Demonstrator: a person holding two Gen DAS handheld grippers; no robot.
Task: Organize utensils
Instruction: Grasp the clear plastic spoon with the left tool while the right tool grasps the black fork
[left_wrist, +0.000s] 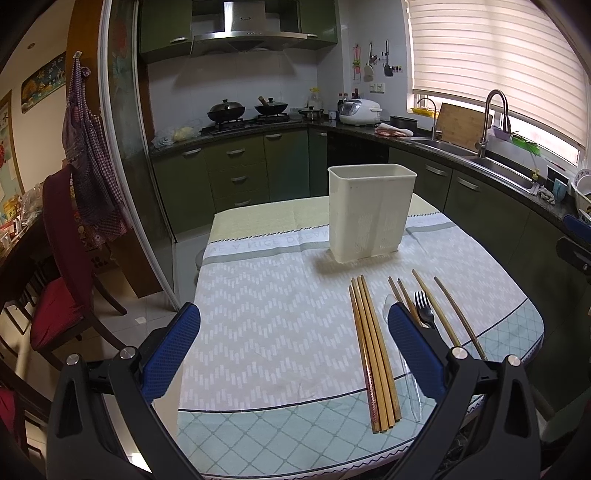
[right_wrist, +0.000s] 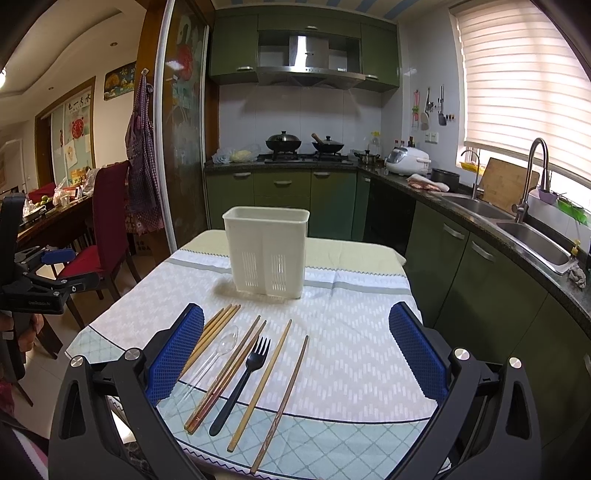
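both claws, left gripper (left_wrist: 293, 354) and right gripper (right_wrist: 295, 354), gape wide, empty. slim wooden chopsticks (right_wrist: 212, 369), black plastic fork (right_wrist: 242, 380), clear spoon (right_wrist: 207, 363) near table's front edge; slotted white caddy (right_wrist: 266, 251) upright toward far edge.

Your left wrist camera looks forward and down from the near left edge of the counter (left_wrist: 258, 332), facing the kitchen's far wall; the white holder (left_wrist: 371, 210) sits right of centre. Your right wrist camera looks the same way from further right, close over the utensils. Both views share the holder (right_wrist: 266, 247), the black fork (left_wrist: 424, 308) (right_wrist: 242, 380), the chopsticks, stove and sink.
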